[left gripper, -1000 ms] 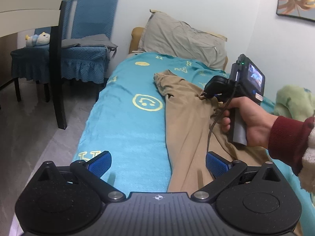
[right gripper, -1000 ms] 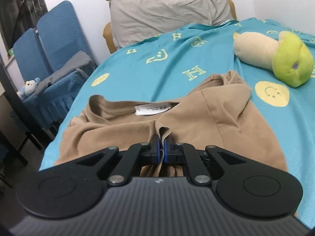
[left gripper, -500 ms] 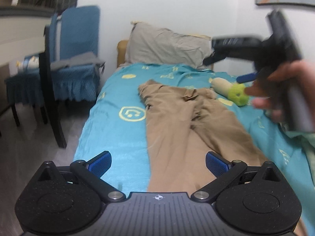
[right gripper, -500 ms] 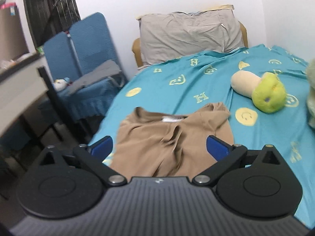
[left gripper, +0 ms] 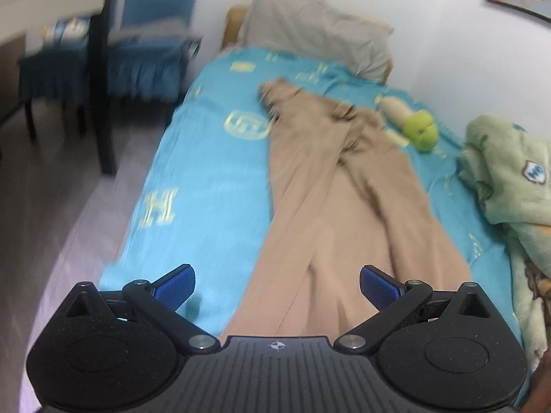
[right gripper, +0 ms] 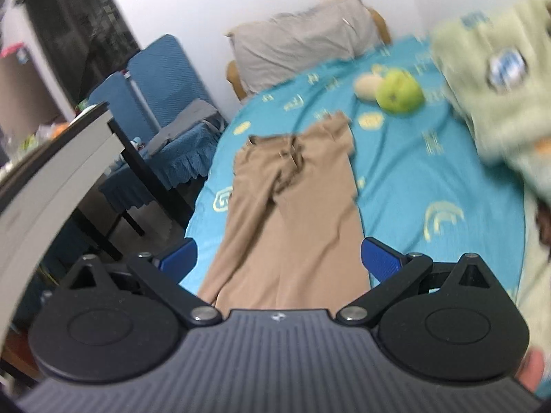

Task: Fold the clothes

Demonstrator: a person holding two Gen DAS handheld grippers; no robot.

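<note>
Tan trousers [left gripper: 330, 199] lie stretched lengthwise on the turquoise bedsheet [left gripper: 206, 179], waistband toward the pillow, legs running toward me. In the right wrist view the same trousers [right gripper: 292, 206] lie flat with a crumpled fold near the waist. My left gripper [left gripper: 277, 287] is open above the leg end, holding nothing. My right gripper [right gripper: 279, 261] is open too, held above the lower legs, with nothing between its blue pads [right gripper: 378, 261]. Both views are motion-blurred.
A grey pillow [left gripper: 316, 41] lies at the head of the bed. A green and cream plush toy [left gripper: 416, 127] sits beside the trousers. A pale green blanket [left gripper: 509, 179] is heaped on the right. Blue chairs [right gripper: 162, 79] and a table [right gripper: 51, 172] stand left of the bed.
The right gripper let go of the waistband fabric, opened and pulled back toward the foot of the bed. The left gripper stayed open and tilted to look along the trousers.
</note>
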